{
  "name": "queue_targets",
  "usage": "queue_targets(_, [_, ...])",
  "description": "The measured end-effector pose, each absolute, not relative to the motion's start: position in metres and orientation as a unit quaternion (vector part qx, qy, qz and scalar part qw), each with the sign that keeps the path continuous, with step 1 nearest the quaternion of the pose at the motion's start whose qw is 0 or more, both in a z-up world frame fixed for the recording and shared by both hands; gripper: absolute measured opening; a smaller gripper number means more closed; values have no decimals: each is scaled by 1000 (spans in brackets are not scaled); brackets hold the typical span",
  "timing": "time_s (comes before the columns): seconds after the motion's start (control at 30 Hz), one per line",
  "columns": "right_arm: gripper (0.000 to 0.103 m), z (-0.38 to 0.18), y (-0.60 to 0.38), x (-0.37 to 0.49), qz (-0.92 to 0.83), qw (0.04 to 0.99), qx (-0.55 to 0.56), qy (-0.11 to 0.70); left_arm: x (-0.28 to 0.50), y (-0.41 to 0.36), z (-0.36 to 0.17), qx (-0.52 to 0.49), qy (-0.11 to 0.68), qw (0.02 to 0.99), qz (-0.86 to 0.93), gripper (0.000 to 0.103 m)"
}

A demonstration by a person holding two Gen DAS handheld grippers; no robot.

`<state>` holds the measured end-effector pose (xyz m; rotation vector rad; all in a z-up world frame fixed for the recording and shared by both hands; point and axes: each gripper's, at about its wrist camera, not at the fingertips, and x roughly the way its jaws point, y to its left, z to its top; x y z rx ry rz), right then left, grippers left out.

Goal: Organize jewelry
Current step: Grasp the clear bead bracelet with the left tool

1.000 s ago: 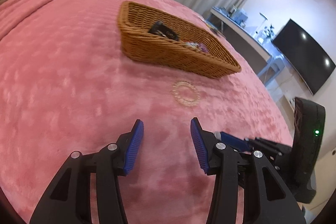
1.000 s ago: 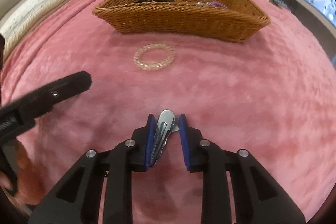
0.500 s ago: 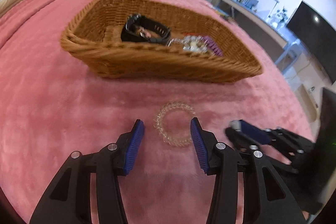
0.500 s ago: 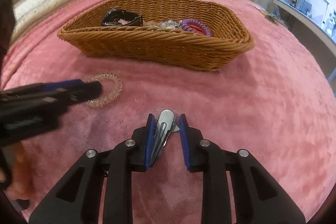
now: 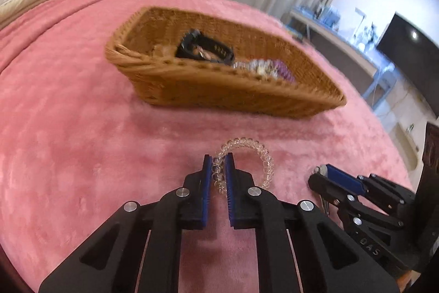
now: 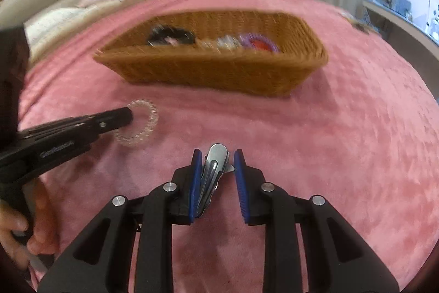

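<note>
While left gripper [image 5: 218, 177] pinches bracelet [image 5: 247, 164], basket [image 5: 219, 89] sits apart.

clear coil band [image 5: 263, 161], tan woven basket [image 5: 219, 92], pink blanket [image 5: 68, 128], silver clip [image 6: 215, 164].

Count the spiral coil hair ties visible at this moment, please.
2. A clear coil tie lies on the pink blanket, pinched by the left claw; a purple coil tie lies in the basket. More may be hidden there.

black hand-held gripper [image 5: 218, 168], blue ribbed pads [image 5: 207, 177], silver screws
</note>
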<state>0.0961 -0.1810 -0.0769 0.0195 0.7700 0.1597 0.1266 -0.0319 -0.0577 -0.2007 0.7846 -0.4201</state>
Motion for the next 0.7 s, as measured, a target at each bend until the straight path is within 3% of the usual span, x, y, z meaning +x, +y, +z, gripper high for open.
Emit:
queue_targets(0.33, [21,-51,-168,75,87,940,-16,328,102,-19,-32,-122,329,912,-211,8])
queue_targets(0.7, [21,76,-172,109,98,955,0,281,87,-23,102,-69,224,949,-212,8])
